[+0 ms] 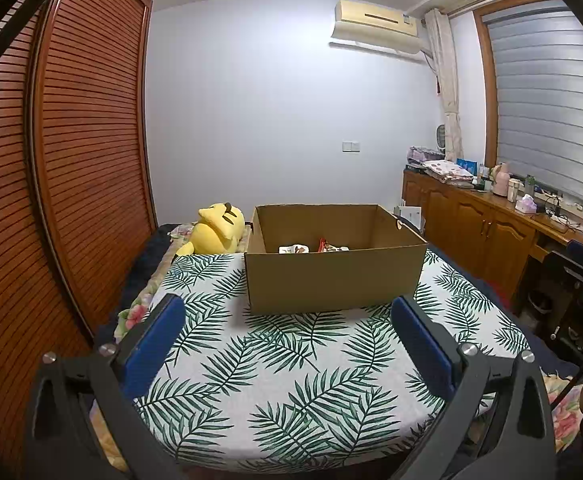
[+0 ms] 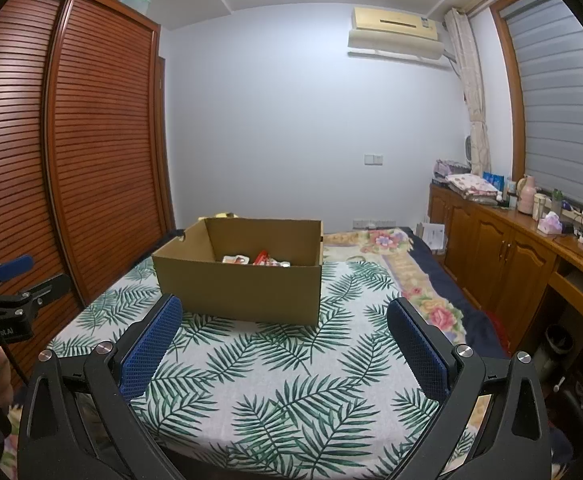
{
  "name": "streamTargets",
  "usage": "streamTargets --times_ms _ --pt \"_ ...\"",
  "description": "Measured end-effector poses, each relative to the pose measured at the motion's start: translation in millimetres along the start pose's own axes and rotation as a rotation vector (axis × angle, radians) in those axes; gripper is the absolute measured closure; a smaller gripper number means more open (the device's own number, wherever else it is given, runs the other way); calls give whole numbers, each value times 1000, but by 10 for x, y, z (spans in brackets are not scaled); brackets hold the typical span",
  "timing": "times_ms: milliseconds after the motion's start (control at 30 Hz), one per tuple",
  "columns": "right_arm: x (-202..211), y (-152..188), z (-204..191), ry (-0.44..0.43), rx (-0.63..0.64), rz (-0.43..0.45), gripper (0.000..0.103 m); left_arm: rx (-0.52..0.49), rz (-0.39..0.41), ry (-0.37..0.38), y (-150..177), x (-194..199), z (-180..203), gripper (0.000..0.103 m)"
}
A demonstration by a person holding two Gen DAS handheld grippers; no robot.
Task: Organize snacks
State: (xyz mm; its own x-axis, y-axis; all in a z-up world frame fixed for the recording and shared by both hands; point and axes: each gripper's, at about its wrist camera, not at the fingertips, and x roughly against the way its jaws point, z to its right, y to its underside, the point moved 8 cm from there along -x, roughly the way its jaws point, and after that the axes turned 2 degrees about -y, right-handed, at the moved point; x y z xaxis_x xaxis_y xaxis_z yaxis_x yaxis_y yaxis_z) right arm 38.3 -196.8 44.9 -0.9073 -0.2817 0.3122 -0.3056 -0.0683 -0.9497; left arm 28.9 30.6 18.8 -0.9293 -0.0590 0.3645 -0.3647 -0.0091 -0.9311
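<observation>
Snack packets lie on the floor of an open cardboard box, which stands on a leaf-print cloth spread over the bed. Both tools hover above the near part of that cloth, well short of the box: the left gripper and the right gripper each have their jaws spread wide, grasping nothing. A yellow plush toy rests just beyond the box's left side.

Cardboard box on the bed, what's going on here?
A person holds two grippers over the leaf-print cloth, both facing the cardboard box. The left gripper and right gripper are open and empty. A few snack packets already lie in the box; no snacks show on the cloth.
</observation>
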Motion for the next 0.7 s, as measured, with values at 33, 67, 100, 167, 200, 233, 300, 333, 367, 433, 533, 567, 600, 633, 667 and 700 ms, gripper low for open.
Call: streamTargets --times_ms 33,67,100,167,200,233,300,333,367,433,533,567,600,633,667,700 --pt "-1 4 -4 1 1 0 0 0 -1 0 0 -1 0 0" --pt "-1 2 -1 1 2 0 0 0 -1 0 4 2 1 0" --pt "-1 4 0 1 2 0 0 0 0 -2 3 2 0 0" --pt "-2 2 0 0 1 0 0 -1 0 -3 2 1 -1 0" --pt "-4 3 -1 1 1 -1 0 -1 0 -4 4 5 -6 0" --pt "-1 1 -1 0 0 0 0 -1 1 -4 7 7 -9 0" --pt "-1 1 -2 0 0 0 0 -3 1 -5 11 13 -8 0" --pt "-2 1 -1 1 1 1 0 -3 0 -5 13 14 -6 0" --pt "0 1 -2 2 1 1 0 -3 0 -5 15 14 -4 0" --pt "3 -3 -1 2 2 2 0 -2 -1 -2 19 9 -1 0" --pt "2 -1 0 2 2 2 0 -4 -2 -3 26 10 7 0" --pt "3 -2 0 2 3 2 0 -3 -2 -3 25 12 7 0" --pt "3 -2 -1 2 2 2 0 -3 -2 -2 25 11 8 0" --pt "3 -2 -1 1 2 2 0 -3 -2 -2 27 13 9 0" --pt "2 -1 0 1 2 2 0 -3 -2 -3 27 12 10 0" --pt "2 -1 -2 2 2 2 0 -4 -3 -2 28 11 9 0"
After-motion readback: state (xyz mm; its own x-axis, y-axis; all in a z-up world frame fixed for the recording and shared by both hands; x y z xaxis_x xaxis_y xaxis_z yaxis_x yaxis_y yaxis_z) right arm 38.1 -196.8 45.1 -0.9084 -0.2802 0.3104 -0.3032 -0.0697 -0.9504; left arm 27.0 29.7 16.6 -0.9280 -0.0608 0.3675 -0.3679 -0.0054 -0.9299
